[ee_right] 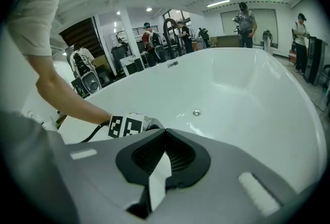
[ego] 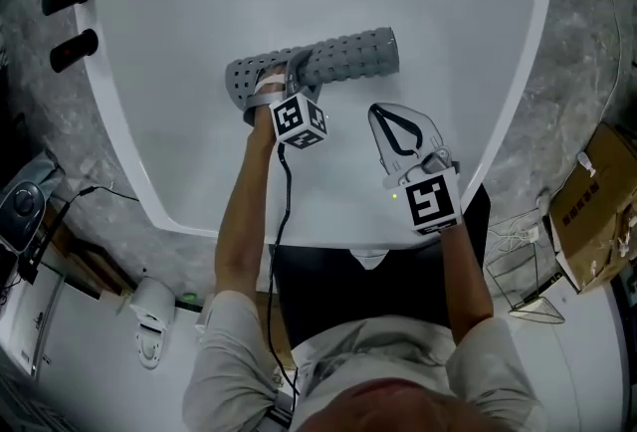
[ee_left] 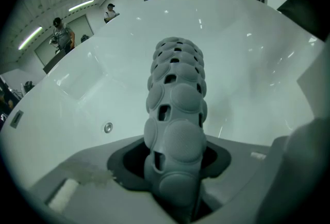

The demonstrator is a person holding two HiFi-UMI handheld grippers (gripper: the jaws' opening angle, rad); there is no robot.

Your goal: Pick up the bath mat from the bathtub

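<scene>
Left gripper (ego: 279, 85) clamped on one end of rolled grey bath mat (ego: 343, 57), roll pointing to 2 o'clock over white bathtub (ego: 199, 2); right gripper (ego: 382, 113) at 4 o'clock, jaws together, empty.

Live on my feed: short pale sleeves, the left sleeve (ego: 231, 345) and the right sleeve (ego: 490, 360), with arms bare below them. The left gripper (ego: 281, 82) is grey, and the left cube (ego: 300, 120) behind it shows black-and-white square markers on each face I can see. A thin black cable (ego: 283, 221) trails back from it. The right gripper (ego: 388, 119) has pale grey jaws edged in black, a small green light (ego: 395, 194) on its body, and the right cube (ego: 432, 200). Its own camera gives me ribbed black pads (ee_right: 178, 158) set in smooth grey.
</scene>
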